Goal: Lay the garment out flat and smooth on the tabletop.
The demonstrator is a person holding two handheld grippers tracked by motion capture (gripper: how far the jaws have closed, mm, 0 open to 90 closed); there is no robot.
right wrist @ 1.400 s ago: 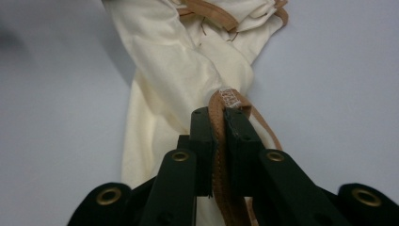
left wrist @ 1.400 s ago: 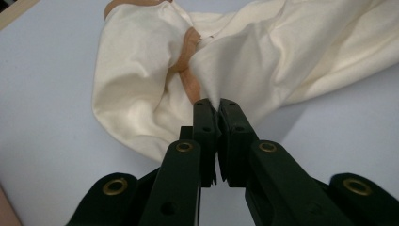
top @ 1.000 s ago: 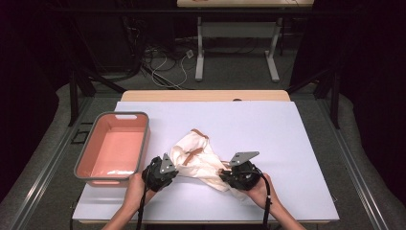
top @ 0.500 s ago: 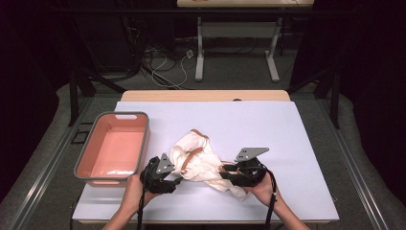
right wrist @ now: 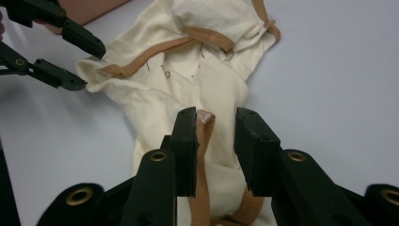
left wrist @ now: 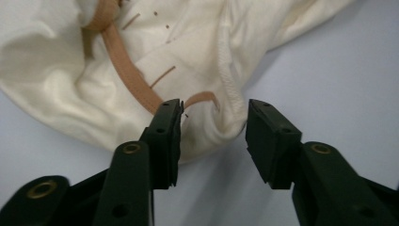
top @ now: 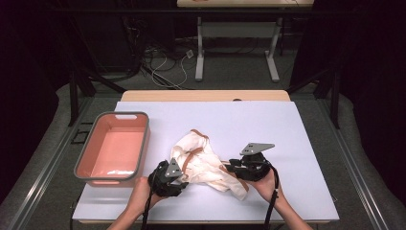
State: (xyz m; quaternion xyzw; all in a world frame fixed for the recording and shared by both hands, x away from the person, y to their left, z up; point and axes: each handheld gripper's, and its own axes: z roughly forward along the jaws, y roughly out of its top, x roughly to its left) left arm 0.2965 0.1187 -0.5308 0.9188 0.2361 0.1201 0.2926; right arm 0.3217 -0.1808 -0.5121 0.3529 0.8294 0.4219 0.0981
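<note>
A cream cloth bag (top: 203, 160) is spread on the pale tabletop (top: 287, 129) in a dark room; both the left claw (left wrist: 214, 127) and the right claw (right wrist: 215, 127) are held part-open, the left having just narrowed and the right too, nothing pinched; whether the strap (right wrist: 203, 141) is touched cannot be told.

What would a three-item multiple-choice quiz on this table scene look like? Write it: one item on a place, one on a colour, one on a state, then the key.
1. Where is the basin relative to the cloth bag?
A. to its left
B. to its right
C. on top of it

2. What colour are the straps on the bag?
A. blue
B. tan
C. black

3. How do the jaws of the left gripper stand?
A. clamped on the basin
B. apart, the bag's edge between them
C. shut on nothing

Key: A, in the high view the basin sits left; B, the straps look tan; C is wrong, B: a gap shows between the jaws.
</note>
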